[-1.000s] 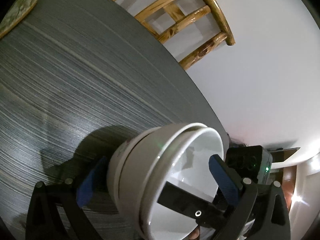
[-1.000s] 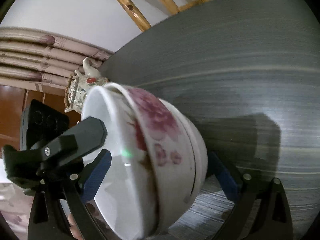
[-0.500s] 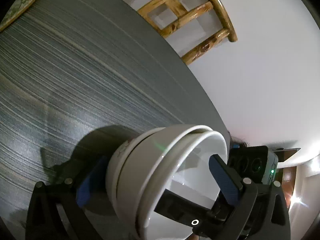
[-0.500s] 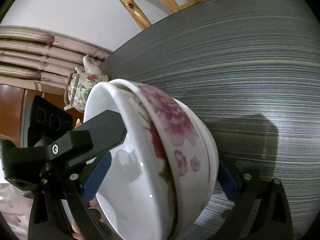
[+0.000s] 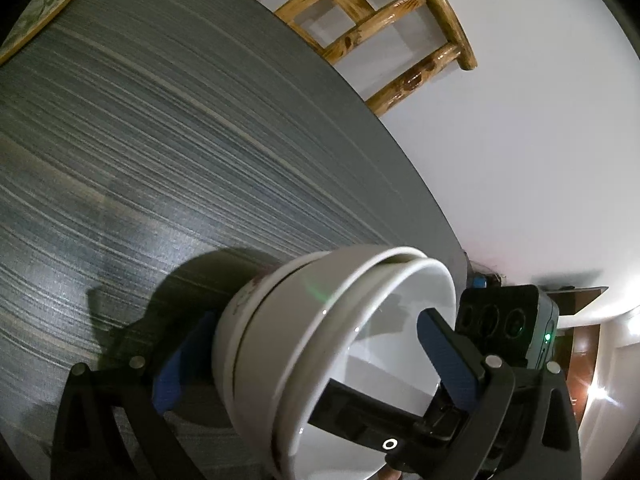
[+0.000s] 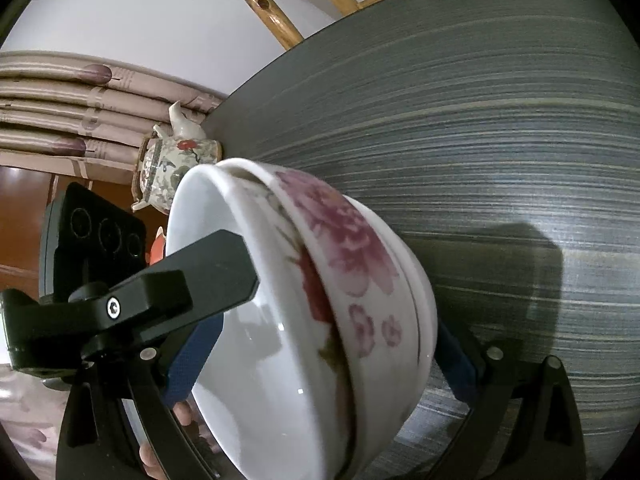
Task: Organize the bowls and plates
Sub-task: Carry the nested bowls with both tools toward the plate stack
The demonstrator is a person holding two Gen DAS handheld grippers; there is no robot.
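Stack of two nested white ceramic bowls with pink flower print (image 5: 320, 344) is tilted on its side, held between both tools just above the grey streaked round tabletop (image 5: 168, 128); contact with the table cannot be told.

Left gripper (image 5: 304, 356): clenched on the bowl stack, one blue-padded finger under the outer bowl's base, the other inside the inner bowl's cavity.

Right gripper (image 6: 320, 356): likewise grasping the stack, one blue pad inside the white interior, the other against the flowered outer wall (image 6: 348, 248). Left tool's black finger reaches into the bowl mouth from the left in this view.

Surroundings: bamboo chair back (image 5: 384, 12) beyond the far table edge; green patterned plate rim (image 5: 40, 16) at the table's upper-left margin; floral porcelain teapot (image 6: 172, 168) near the table edge, behind the stack; pleated beige curtain (image 6: 60, 112) beyond it
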